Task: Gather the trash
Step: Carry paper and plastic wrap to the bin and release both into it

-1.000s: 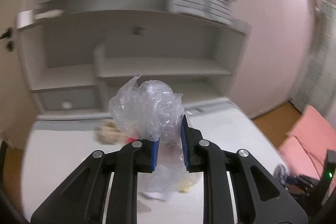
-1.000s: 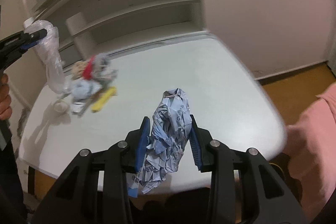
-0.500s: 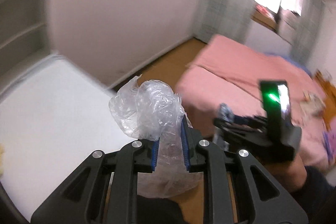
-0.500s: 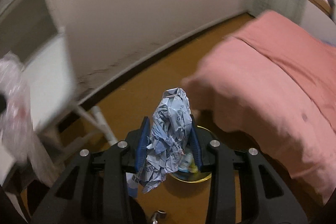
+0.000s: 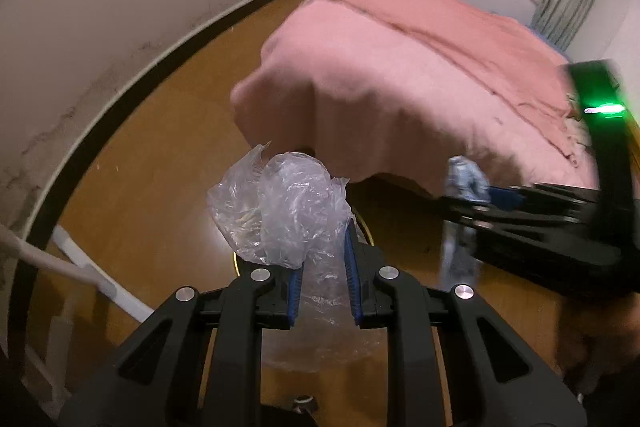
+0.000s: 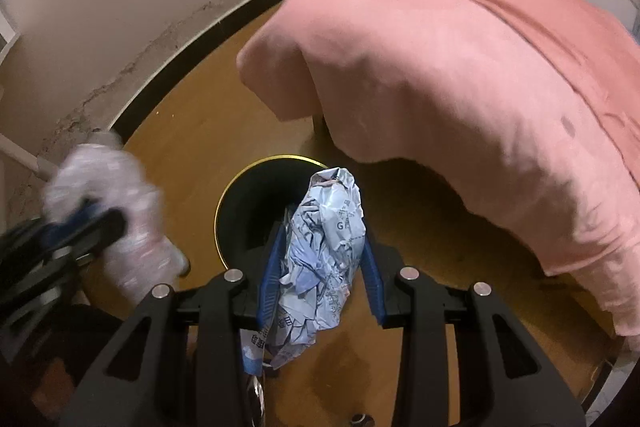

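Both grippers hang over a wooden floor (image 6: pixel 192 131) beside a bed (image 6: pixel 460 67) draped in a pink blanket, each carrying one piece of trash. The left gripper (image 5: pixel 322 263) has its blue-padded jaws drawn close, pinching a crumpled clear plastic bag (image 5: pixel 280 207); most of the bag bunches above the pads, with a looser tail hanging below them. The right gripper (image 6: pixel 322 263) has its jaws set somewhat wider, clamped on a wad of crumpled pale-blue printed paper (image 6: pixel 326 247) that stands up between the pads and trails down past them.

A second ago both tools faced a white worktop and shelving, with more litter lying on the worktop; half a second ago they were sweeping past the wall toward the bed. That furniture is now out of sight, and the jaws have kept the same pinch on the same two items throughout.

A black round bin (image 6: pixel 256 211) with a gold rim stands on the floor directly beyond the paper wad in the right wrist view; in the left wrist view only a sliver of its rim shows behind the plastic bag. The left gripper, blurred, appears at the left edge of the right wrist view with its bag near the bin's rim. The right gripper, with its paper, shows at the right of the left wrist view.
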